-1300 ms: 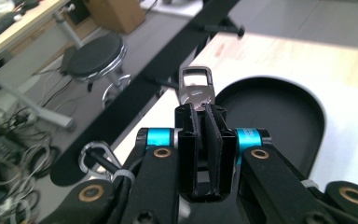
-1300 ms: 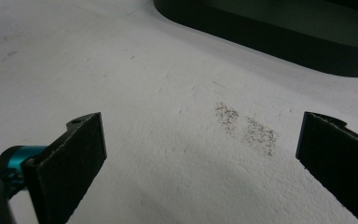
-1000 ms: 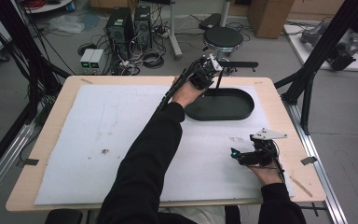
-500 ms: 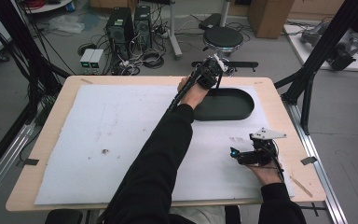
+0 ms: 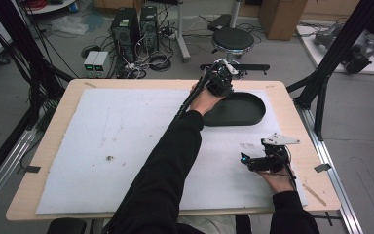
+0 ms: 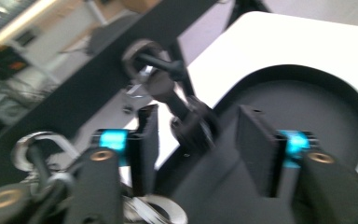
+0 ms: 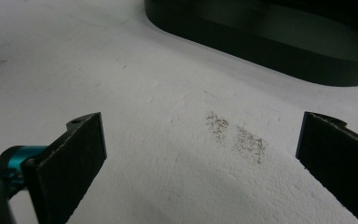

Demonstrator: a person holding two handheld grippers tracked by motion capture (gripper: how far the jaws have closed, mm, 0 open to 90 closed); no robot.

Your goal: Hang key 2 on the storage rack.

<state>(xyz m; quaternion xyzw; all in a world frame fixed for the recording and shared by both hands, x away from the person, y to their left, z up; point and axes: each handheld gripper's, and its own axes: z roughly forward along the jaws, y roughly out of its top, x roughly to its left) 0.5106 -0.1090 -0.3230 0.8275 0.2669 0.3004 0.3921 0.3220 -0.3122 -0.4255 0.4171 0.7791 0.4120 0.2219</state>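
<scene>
Left gripper (image 5: 222, 78), jaws just opened, nothing between them, hovers over the black tray (image 5: 246, 114).

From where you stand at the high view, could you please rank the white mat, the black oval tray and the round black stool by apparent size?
1. White mat, by far the largest.
2. Black oval tray.
3. Round black stool, smallest, though it stands farther from the camera, so its true size is unsure.

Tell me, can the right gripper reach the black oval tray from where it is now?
Probably yes. The right gripper has its jaws open over bare white mat, and nothing lies between it and the black oval tray.
</scene>
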